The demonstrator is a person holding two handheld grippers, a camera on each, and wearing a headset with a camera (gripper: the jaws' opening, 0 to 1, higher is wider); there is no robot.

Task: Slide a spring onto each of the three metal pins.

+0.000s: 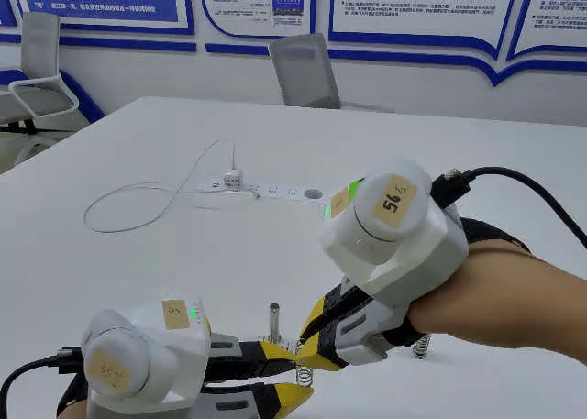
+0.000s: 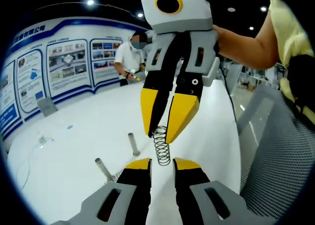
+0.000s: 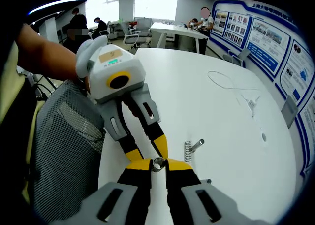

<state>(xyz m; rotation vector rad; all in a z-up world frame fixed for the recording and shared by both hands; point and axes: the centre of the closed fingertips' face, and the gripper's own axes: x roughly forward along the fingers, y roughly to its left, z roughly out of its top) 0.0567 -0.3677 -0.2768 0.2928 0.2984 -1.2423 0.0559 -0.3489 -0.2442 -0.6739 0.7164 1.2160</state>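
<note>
A small steel spring (image 2: pixel 161 148) hangs between the two grippers just above the white table (image 1: pixel 183 281). My right gripper (image 2: pixel 160 134) comes down from above and is shut on the spring's upper end; its own view has the spring (image 3: pixel 158 164) end-on between its yellow tips (image 3: pixel 158 165). The left gripper (image 2: pixel 162 162) has its jaws a little apart either side of the spring's lower end; contact is unclear. Two bare upright pins (image 2: pixel 133 144) (image 2: pixel 103 168) stand to the left. One pin (image 1: pixel 273 320) rises just behind the grippers, and another spring (image 1: pixel 422 346) lies on the table under the right gripper's body.
A white power strip (image 1: pixel 275 191) with a looping cable (image 1: pixel 138 203) lies at mid-table. Grey chairs (image 1: pixel 307 71) stand behind the table, and a mesh chair back (image 2: pixel 280 151) is close beside the table edge. A loose spring (image 3: pixel 187 148) stands beside a pin (image 3: pixel 197 145).
</note>
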